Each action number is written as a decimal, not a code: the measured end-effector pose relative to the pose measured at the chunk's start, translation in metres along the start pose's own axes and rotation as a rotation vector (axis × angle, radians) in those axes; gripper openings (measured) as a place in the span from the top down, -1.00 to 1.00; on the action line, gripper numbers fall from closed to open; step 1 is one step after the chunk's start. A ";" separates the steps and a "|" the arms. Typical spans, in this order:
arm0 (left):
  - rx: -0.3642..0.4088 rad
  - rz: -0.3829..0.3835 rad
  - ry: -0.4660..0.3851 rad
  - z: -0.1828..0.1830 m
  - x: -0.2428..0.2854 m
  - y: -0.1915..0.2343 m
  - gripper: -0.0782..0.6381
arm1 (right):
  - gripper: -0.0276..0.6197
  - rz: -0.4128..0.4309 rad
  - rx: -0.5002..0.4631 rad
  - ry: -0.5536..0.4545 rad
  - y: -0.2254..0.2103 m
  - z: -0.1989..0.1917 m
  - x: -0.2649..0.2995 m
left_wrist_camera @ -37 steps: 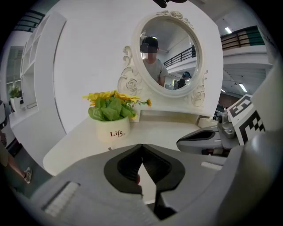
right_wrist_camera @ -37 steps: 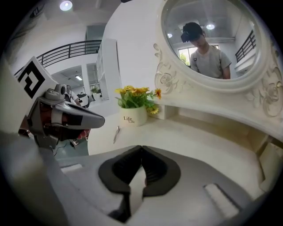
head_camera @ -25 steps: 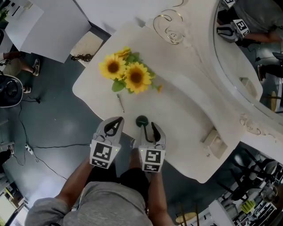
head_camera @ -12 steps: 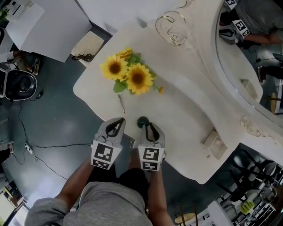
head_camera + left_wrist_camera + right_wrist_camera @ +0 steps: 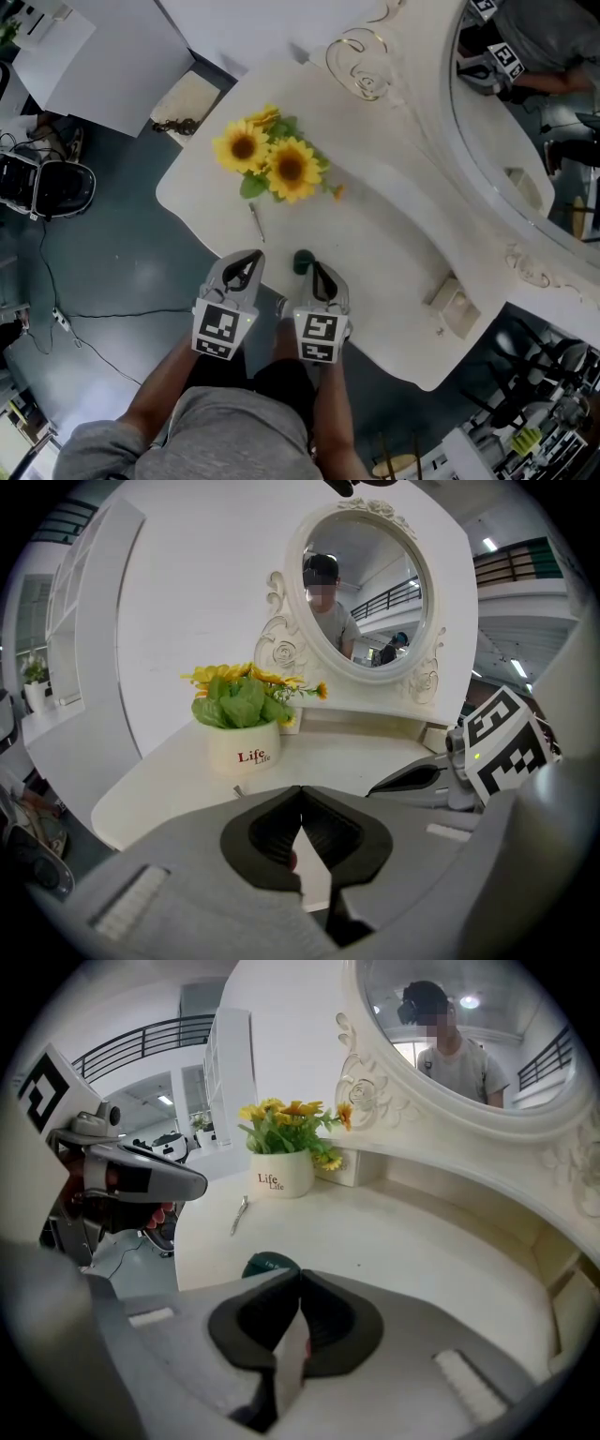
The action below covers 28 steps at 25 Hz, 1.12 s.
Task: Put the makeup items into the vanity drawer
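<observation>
In the head view, the left gripper and the right gripper are hovering side by side at the near edge of the white vanity table, both pointing away from the person. A green round compact is lying on the tabletop just at the right gripper's tips; a slim silver stick is lying farther in, between the left gripper and the sunflower pot. The oval mirror is standing along the far right side, and a small cream box is sitting near the table's right edge, well apart from both grippers.

In the left gripper view, the left gripper's jaws are meeting at their tips, closed with nothing between them. Beyond them the sunflower pot is standing upright on the tabletop with the mirror rising behind it; the right gripper is showing at the right of this view.

In the right gripper view, the right gripper's jaws are pressing together tip to tip, and nothing is sitting between the pads. The green round compact is peeking out just past the left jaw, flat on the table and not gripped. The slim silver stick is lying farther on, near the sunflower pot; the left gripper is reaching in from the left side.
</observation>
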<state>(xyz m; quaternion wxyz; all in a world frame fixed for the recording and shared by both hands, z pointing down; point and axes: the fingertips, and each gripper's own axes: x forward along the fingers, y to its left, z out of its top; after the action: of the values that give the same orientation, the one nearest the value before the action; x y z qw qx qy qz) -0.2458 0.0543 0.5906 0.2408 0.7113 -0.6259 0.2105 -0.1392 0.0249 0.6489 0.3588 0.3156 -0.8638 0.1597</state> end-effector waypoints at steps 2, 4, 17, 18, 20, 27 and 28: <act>0.005 0.001 -0.008 0.005 -0.001 0.000 0.75 | 0.89 -0.011 0.003 -0.014 -0.003 0.005 -0.005; 0.013 0.001 -0.019 0.013 -0.003 -0.001 0.75 | 0.89 -0.026 0.006 -0.032 -0.008 0.011 -0.013; 0.126 -0.083 -0.149 0.101 -0.007 -0.044 0.75 | 0.89 -0.184 0.025 -0.176 -0.064 0.066 -0.087; 0.137 -0.093 -0.159 0.108 -0.008 -0.050 0.75 | 0.89 -0.200 0.029 -0.186 -0.069 0.069 -0.094; 0.163 -0.116 -0.181 0.123 -0.008 -0.061 0.75 | 0.89 -0.233 0.042 -0.206 -0.080 0.074 -0.109; 0.249 -0.214 -0.238 0.166 -0.004 -0.112 0.75 | 0.89 -0.358 0.099 -0.265 -0.121 0.077 -0.160; 0.260 -0.230 -0.243 0.170 -0.002 -0.120 0.75 | 0.89 -0.376 0.108 -0.271 -0.127 0.076 -0.167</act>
<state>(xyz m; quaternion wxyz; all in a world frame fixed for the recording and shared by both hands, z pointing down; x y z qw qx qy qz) -0.1275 -0.0349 0.4445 0.0922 0.8232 -0.5328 0.1730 -0.0039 -0.0361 0.4825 0.2456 0.5082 -0.8203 0.0922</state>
